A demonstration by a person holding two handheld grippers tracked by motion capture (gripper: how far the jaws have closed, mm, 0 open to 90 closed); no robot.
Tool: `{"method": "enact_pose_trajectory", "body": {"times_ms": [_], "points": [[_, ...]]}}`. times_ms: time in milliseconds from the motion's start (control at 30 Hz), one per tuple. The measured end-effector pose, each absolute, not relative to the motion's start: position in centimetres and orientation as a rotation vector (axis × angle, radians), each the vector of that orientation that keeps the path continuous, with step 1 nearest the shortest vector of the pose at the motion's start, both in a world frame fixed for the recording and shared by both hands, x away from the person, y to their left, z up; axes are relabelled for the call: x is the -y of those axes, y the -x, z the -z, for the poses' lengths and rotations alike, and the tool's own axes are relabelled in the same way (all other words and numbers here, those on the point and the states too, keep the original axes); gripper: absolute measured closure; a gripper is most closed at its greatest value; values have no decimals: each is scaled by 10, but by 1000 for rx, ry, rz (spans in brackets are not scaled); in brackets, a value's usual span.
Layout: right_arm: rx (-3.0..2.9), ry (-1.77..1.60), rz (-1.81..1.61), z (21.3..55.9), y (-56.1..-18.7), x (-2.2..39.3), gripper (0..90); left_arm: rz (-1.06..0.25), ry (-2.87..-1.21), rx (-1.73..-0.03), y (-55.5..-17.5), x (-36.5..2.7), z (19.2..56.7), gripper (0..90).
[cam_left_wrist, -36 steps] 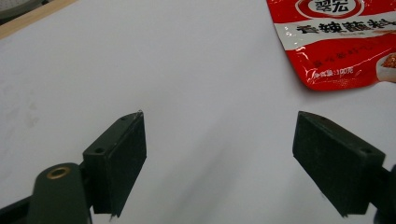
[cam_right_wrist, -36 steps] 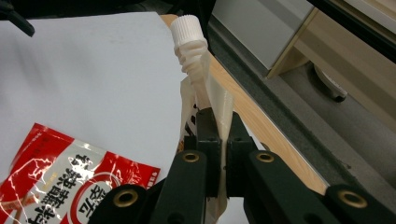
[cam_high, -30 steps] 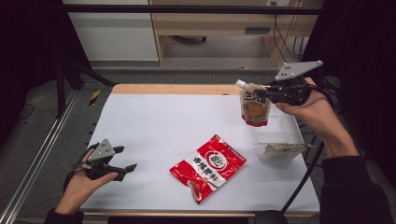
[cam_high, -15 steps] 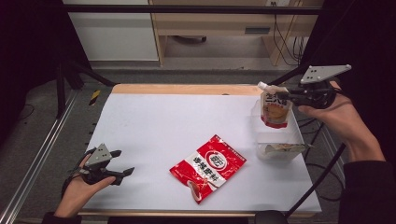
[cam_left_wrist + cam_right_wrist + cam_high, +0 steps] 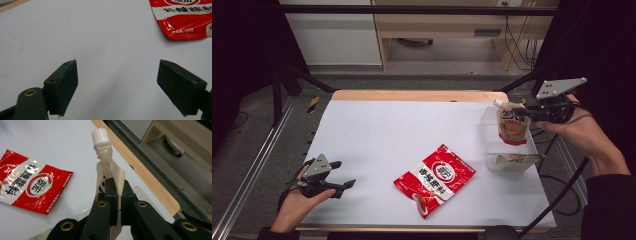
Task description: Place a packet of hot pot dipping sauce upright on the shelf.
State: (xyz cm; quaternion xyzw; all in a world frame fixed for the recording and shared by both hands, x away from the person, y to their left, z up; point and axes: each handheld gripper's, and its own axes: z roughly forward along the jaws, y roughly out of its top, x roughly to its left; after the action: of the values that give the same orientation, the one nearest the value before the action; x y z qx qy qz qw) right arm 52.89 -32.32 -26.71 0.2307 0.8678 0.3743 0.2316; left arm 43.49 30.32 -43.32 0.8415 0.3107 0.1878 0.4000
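A red sachet (image 5: 183,18) lying on the white table bears white Chinese characters, too blurred to read, and small print ending in "100". The spouted pouch's (image 5: 512,125) print is illegible.

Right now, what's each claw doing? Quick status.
Left claw: open, nothing between its jaws, low over the white table.
Right claw: shut on the spouted pouch, held above the clear bin.
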Motion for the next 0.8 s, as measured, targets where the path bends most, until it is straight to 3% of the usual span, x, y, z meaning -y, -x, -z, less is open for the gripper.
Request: {"method": "enact_pose_trajectory", "body": {"times_ms": [800], "points": [[-2493,-599,-1007,301,-543,313,880,-470,-2131,-787,-435,-303,434,164]]}}
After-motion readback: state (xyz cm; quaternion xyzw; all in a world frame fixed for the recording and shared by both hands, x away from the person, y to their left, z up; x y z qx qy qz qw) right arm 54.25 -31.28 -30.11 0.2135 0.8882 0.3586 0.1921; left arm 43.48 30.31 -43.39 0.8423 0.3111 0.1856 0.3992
